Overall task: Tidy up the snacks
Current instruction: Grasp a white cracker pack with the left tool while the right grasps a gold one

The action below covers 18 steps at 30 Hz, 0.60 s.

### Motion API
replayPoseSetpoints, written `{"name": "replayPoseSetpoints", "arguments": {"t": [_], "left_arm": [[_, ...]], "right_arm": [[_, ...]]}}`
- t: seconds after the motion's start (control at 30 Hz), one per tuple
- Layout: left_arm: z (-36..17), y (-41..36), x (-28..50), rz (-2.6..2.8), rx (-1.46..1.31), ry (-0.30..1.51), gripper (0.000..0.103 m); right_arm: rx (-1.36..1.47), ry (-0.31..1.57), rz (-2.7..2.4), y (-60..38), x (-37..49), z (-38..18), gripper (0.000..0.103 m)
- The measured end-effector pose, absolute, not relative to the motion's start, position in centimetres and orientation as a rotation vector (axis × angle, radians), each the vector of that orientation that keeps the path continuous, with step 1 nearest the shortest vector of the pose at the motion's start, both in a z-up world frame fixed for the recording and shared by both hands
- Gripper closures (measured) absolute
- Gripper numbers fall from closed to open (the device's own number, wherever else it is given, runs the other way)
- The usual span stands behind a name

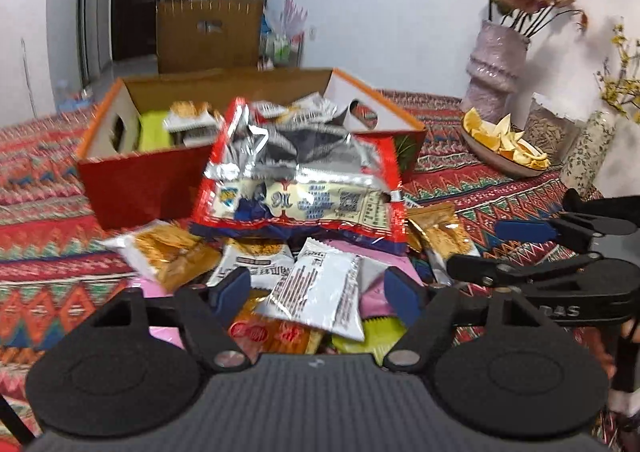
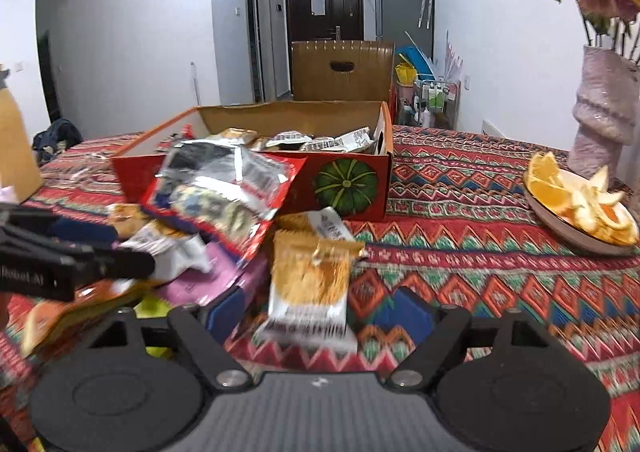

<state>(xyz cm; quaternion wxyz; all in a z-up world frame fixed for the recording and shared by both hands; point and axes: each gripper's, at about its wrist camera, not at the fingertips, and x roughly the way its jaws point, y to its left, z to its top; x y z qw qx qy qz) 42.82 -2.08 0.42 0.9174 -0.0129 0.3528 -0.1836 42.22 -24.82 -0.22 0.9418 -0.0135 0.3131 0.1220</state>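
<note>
A red cardboard box (image 1: 136,184) (image 2: 352,184) with several snack packets inside stands on the patterned tablecloth. A large red and silver bag (image 1: 300,180) (image 2: 224,188) leans against its front, over a pile of small packets. My left gripper (image 1: 318,292) is open, with a white packet (image 1: 320,292) lying between its fingers. My right gripper (image 2: 320,312) is open around a gold and white packet (image 2: 308,292) on the cloth. The right gripper also shows in the left wrist view (image 1: 480,248), the left one in the right wrist view (image 2: 132,256).
A plate of orange peel (image 1: 500,144) (image 2: 580,204) sits to the right. A pink vase (image 1: 496,64) (image 2: 604,116) with dried flowers and glass jars (image 1: 548,128) stand behind it. A brown cardboard box (image 2: 340,68) stands beyond the table.
</note>
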Motion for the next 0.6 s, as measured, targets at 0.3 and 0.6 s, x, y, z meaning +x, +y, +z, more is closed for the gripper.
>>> {"name": "replayPoseSetpoints", "arguments": {"t": [0.3, 0.6], "left_arm": [[-0.9, -1.6, 43.5, -0.397, -0.103, 0.723, 0.059], [-1.0, -1.6, 43.6, -0.400, -0.122, 0.724, 0.060]], "right_arm": [[-0.022, 0.661, 0.273, -24.4, 43.5, -2.6, 0.057], [-0.023, 0.654, 0.285, -24.6, 43.2, -2.7, 0.058]]}}
